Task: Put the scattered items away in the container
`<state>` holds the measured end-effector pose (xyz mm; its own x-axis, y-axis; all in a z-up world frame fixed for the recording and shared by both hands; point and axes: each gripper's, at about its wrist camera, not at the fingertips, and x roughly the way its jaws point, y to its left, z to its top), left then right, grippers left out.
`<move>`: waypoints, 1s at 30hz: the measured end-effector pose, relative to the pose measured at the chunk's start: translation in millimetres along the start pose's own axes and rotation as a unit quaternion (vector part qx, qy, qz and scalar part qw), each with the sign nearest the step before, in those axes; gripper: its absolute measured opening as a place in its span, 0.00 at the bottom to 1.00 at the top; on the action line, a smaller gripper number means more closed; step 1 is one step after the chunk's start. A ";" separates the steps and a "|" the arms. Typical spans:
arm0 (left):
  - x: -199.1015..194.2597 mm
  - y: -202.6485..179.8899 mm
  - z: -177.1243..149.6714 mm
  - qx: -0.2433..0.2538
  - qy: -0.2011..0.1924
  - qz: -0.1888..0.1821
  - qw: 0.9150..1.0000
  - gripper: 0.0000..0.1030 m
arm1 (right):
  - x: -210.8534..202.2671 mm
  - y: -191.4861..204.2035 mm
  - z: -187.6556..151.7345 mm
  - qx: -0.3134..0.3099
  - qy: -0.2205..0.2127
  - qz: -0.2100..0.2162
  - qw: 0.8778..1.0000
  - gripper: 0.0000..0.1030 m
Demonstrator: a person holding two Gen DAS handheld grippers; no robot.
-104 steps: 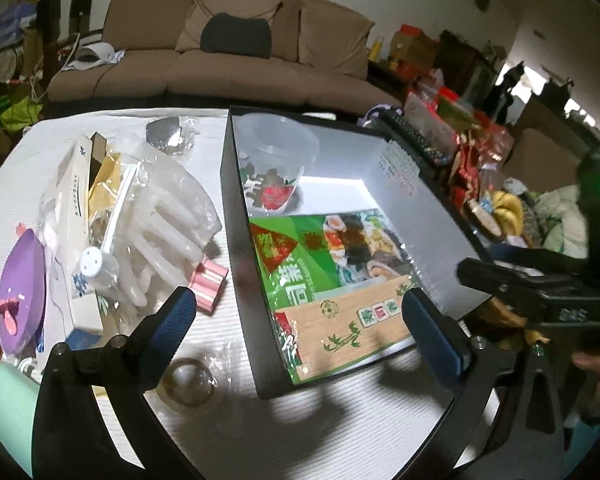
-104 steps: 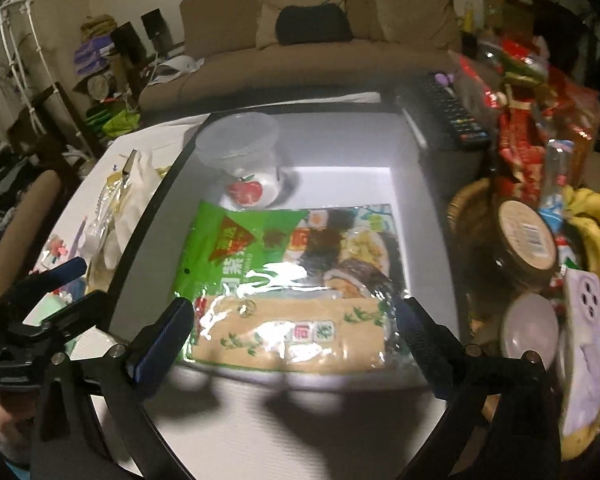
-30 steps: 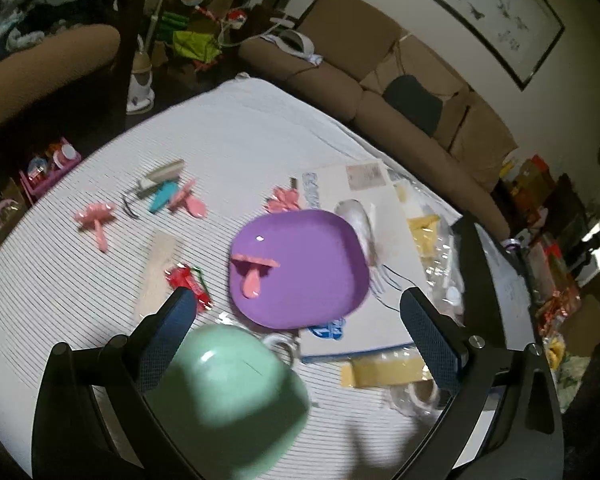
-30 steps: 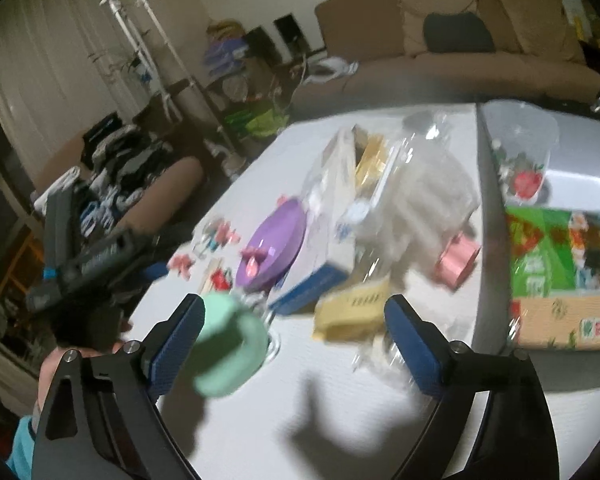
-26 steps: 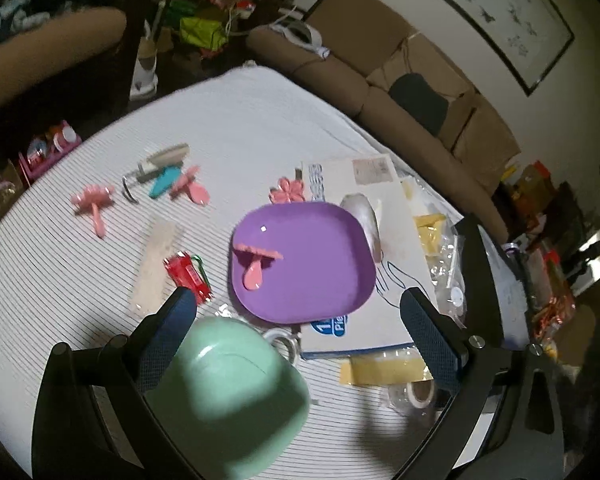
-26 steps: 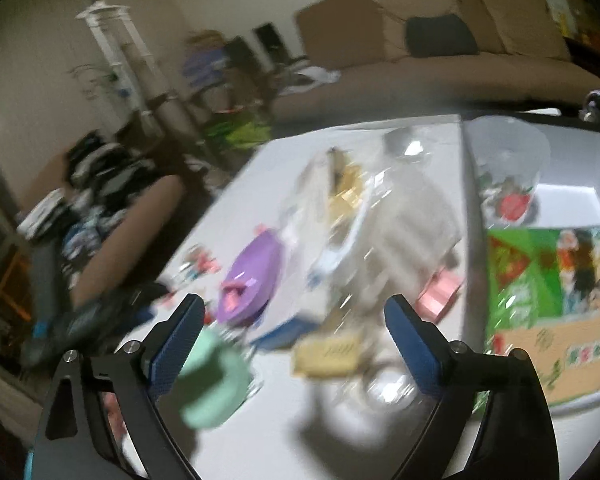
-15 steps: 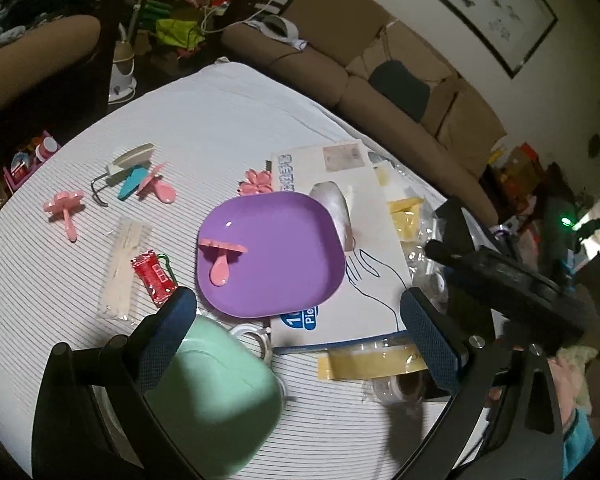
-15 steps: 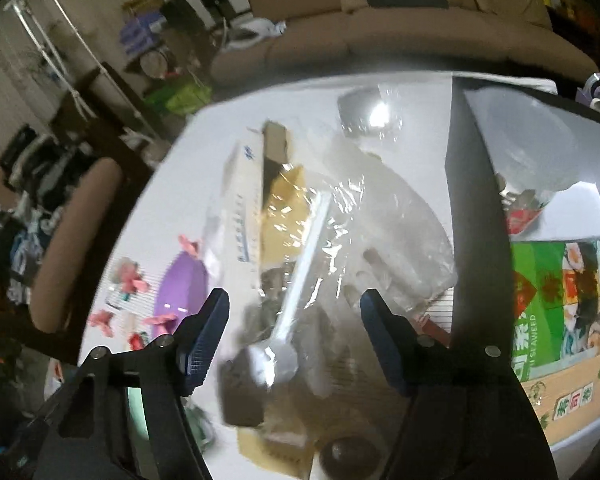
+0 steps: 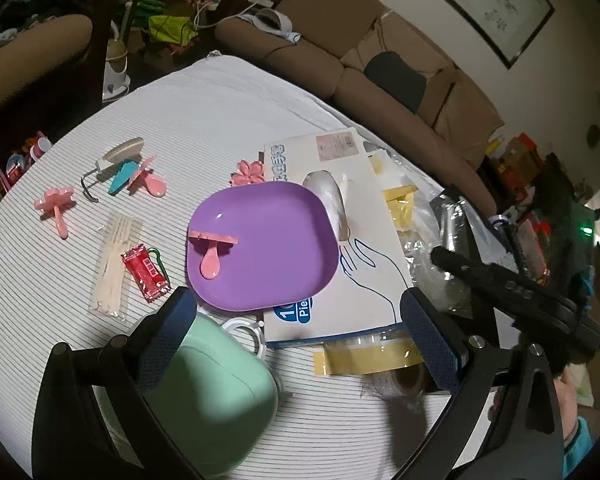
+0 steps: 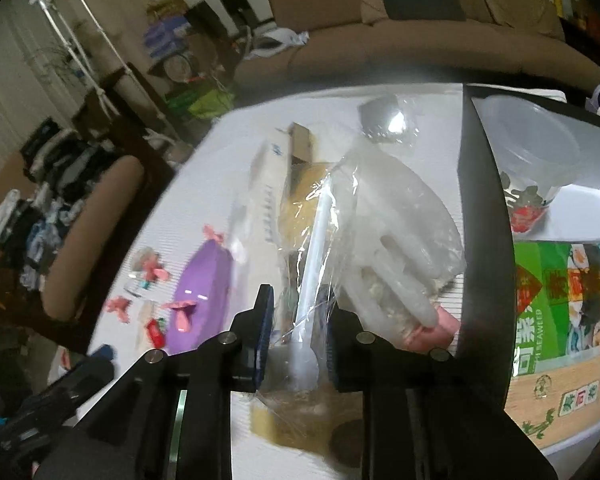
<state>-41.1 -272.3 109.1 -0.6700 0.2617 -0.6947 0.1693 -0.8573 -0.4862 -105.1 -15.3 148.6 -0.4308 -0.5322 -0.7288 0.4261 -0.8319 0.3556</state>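
While my left gripper (image 9: 296,320) hangs spread wide over the purple plate (image 9: 262,246), my right gripper (image 10: 300,340) pinches the clear bag (image 10: 364,240), just left of the black container (image 10: 486,216).

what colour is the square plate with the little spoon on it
Purple; the plate shows best in the left wrist view, holding a pink spoon.

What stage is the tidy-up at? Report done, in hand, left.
Done: the seaweed pack and a clear cup already lie in the container.

In hand: the right hand-held gripper is closing on the clear bag; the left hand-held gripper is open and empty.

Left: purple plate, glove box, green case, pink spoons and red packet.
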 end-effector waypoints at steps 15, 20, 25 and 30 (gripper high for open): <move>12.4 -24.2 -8.2 0.041 0.023 -0.014 0.999 0.99 | -72.5 -37.8 -1.3 0.040 -0.011 0.073 0.996 0.22; 18.2 -34.4 -11.8 0.053 0.031 -0.017 0.998 0.99 | -91.0 -74.0 -2.3 0.088 -0.011 0.080 0.993 0.22; 25.5 -54.8 -17.0 0.078 0.034 -0.019 0.996 0.99 | -120.8 -139.1 6.5 0.142 -0.033 0.021 0.989 0.22; 33.3 -82.6 -19.7 0.110 0.032 -0.020 0.993 0.99 | -132.3 -186.5 10.5 0.184 -0.033 0.015 0.982 0.22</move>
<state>-63.2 -184.1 115.7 -0.6238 0.3200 -0.7131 -0.0239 -0.9197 -0.3919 -136.0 208.6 184.9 -0.4782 -0.5559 -0.6799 0.1289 -0.8102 0.5718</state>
